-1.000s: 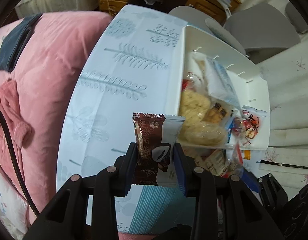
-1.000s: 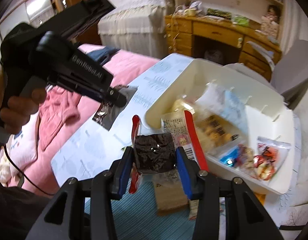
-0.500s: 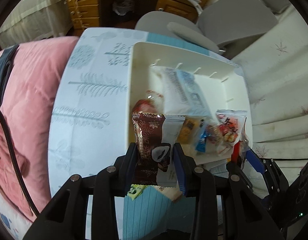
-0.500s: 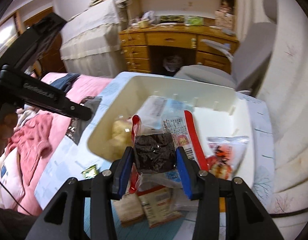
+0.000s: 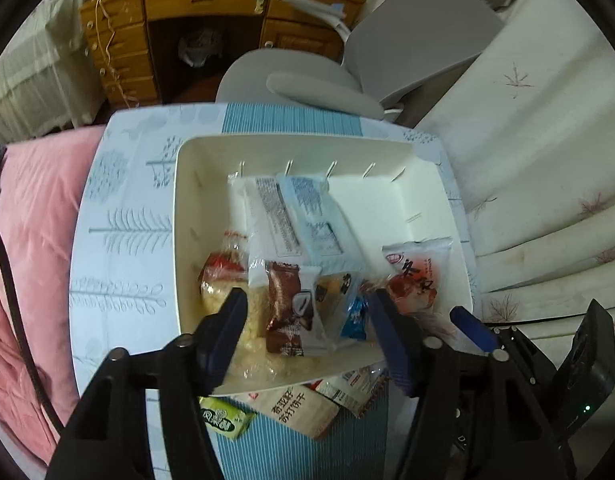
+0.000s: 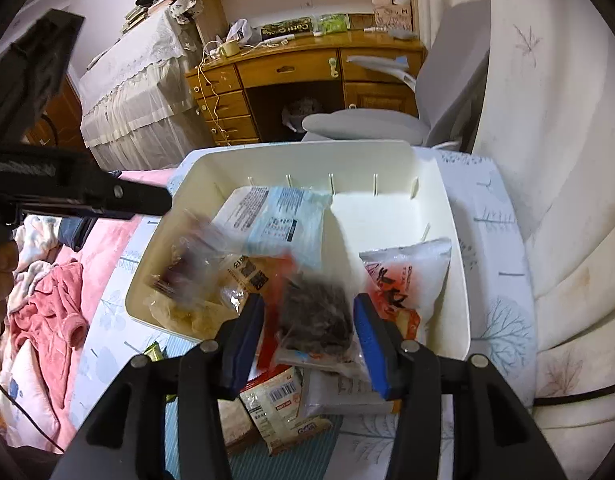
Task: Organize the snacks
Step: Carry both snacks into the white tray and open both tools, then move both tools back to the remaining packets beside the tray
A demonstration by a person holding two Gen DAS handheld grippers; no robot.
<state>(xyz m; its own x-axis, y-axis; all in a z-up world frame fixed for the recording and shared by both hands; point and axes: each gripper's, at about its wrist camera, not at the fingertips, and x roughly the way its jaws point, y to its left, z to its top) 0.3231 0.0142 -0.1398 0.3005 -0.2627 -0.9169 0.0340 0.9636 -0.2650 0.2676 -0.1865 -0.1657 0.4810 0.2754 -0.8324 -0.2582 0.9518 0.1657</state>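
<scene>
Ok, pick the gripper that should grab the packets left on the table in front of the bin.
Left, probably. The left gripper, jaws opening, has the brown packet clear of its pads, and the green packet lies just beneath. The right gripper, jaws opening, has a dark packet between them.

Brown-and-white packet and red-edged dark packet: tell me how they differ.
The brown-and-white packet has an opaque wrapper; the red-edged dark packet a clear one. The first looks sharp, well inside the bin; the second is blurred, over the bin's near rim. Both sit loose between opening jaws.
</scene>
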